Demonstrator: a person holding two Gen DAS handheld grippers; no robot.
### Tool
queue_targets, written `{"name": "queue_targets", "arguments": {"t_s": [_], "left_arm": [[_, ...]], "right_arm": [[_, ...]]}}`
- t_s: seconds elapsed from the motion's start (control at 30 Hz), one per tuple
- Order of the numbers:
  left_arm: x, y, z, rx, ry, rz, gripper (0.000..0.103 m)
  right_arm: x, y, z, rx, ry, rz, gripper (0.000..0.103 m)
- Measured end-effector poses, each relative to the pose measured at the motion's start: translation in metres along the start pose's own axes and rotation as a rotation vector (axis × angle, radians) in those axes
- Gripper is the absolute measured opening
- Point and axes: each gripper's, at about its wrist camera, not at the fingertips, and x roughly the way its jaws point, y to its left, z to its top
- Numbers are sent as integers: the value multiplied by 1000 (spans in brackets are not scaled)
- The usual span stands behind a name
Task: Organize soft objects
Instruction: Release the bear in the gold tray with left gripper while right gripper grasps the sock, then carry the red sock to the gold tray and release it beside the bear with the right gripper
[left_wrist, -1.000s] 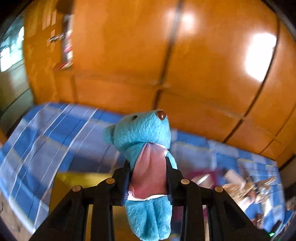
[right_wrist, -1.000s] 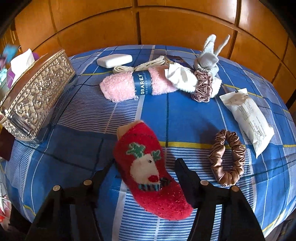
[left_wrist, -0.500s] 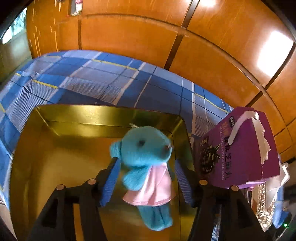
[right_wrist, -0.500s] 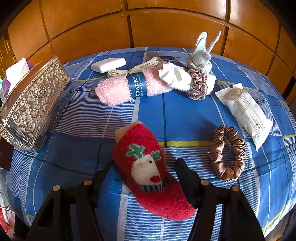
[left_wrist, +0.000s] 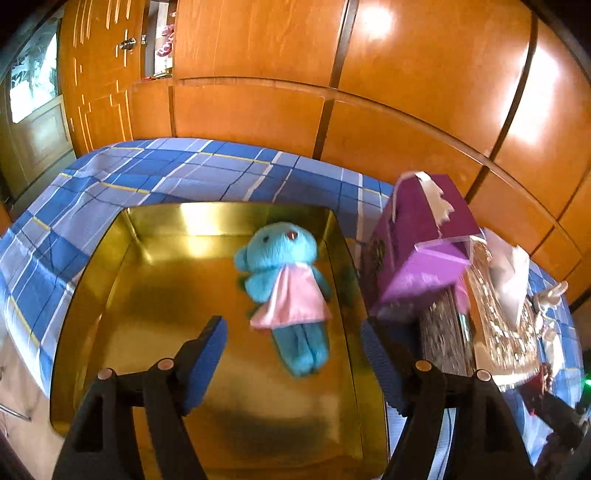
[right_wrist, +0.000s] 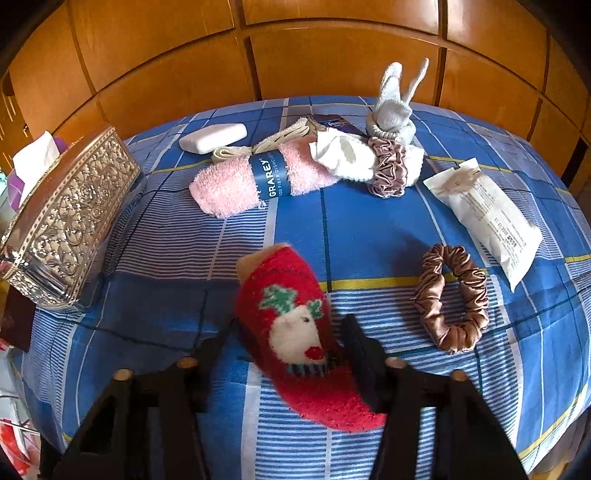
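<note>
**Left claw letting go over the tin, right claw closing on the sock**

Left gripper (left_wrist: 293, 341): jaws opening, wide apart, nothing pinched. Blue teddy (left_wrist: 286, 291) in a pink dress lies just ahead of the fingertips, face up, head pointing away, clear of both pads. It sits on the floor of the gold tin tray (left_wrist: 229, 214), toward the tray's right wall. Right of the claw, just outside the tray: purple tissue box (left_wrist: 424, 236), flap open, then an embossed metal box (left_wrist: 495, 314) beyond it. Blue plaid cloth (left_wrist: 177, 170) underneath all of it.

Right gripper (right_wrist: 286, 332): jaws closing, red reindeer sock (right_wrist: 295, 332) between them. Fingers sit right against the sock's sides; can't tell if the pads are actually pressing yet. Sock lies on the cloth, cuff pointing away from the claw, toe running back under the right finger.

- Right of the claw: brown scrunchie (right_wrist: 452, 299), flat on the cloth, well clear of the sock.
- Farther right: white packet (right_wrist: 487, 214).
- Ahead: rolled pink dishcloth (right_wrist: 258, 181) with a blue band, white cloth (right_wrist: 343, 155), mauve scrunchie (right_wrist: 389, 171), grey sock bunny (right_wrist: 395, 107), all bunched together.
- Ahead-left: white soap bar (right_wrist: 212, 138).
</note>
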Motion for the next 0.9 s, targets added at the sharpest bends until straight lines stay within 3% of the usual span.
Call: {"name": "queue_targets", "arguments": {"t_s": [0.1, 0.47, 0.63, 0.9], "left_arm": [[-10, -1, -10, 12, -13, 4, 75], [-34, -2, -26, 35, -53, 32, 80], [-40, 2, -32, 28, -55, 28, 83], [-42, 10, -38, 24, -55, 38, 84]], "right_arm": [[-5, 2, 0, -16, -2, -5, 34], [-2, 0, 12, 13, 39, -23, 33], [-7, 7, 34, 19, 26, 0, 33], [-34, 57, 94, -84, -58, 55, 33]]}}
